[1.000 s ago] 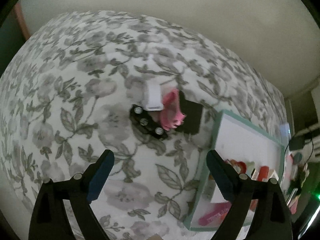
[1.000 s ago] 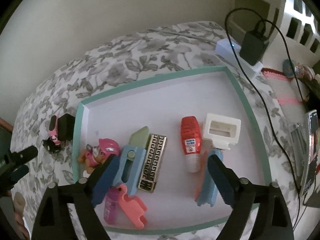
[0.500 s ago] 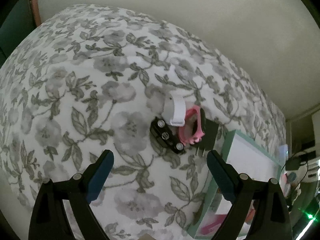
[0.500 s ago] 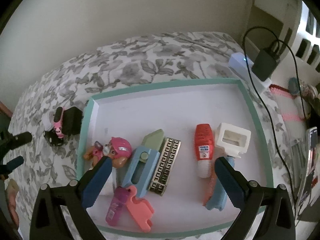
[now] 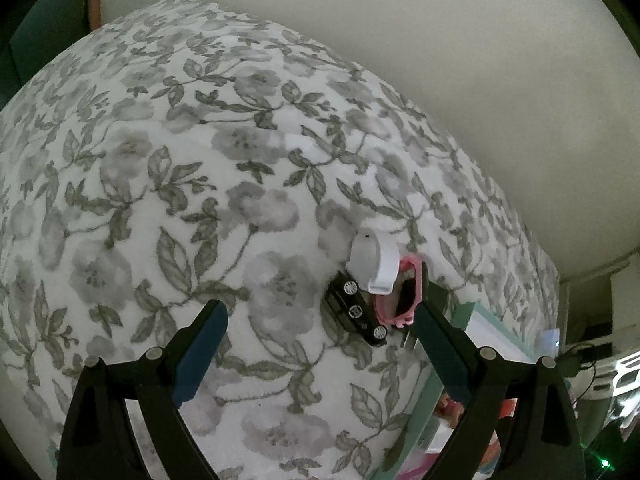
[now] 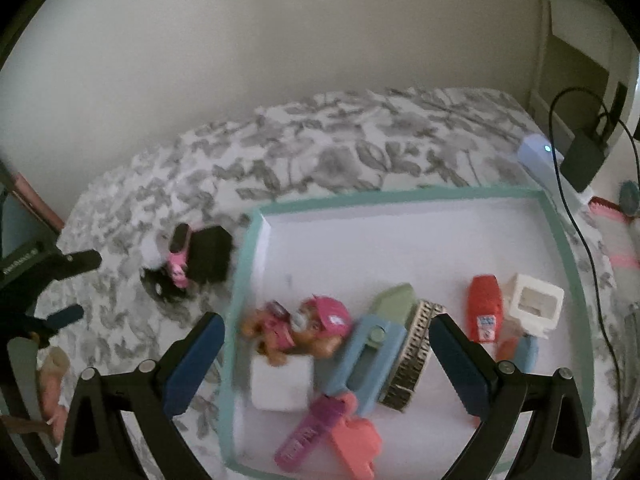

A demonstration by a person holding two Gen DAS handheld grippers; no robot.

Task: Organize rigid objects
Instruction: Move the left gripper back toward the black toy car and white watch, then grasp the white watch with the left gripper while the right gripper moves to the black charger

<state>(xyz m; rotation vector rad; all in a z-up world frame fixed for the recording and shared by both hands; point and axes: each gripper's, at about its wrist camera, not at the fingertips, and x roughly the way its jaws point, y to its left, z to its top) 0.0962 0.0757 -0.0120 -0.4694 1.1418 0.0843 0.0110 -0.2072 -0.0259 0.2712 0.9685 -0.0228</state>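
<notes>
Two grippers, left (image 5: 320, 340) and right (image 6: 326, 354), hang wide open and empty; a small stiff toy car (image 5: 356, 312) lies on the bedspread (image 5: 160, 200) beside the tray (image 6: 400, 200), light, best pinched across its sides

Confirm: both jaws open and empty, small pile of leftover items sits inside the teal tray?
Not quite. The leftover pile lies on the floral bedspread, outside the teal tray, as the right wrist view shows. Both grippers are open and empty.

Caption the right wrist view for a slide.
Open right gripper hovering over a teal-rimmed tray of small toys on a floral bedspread.
</notes>
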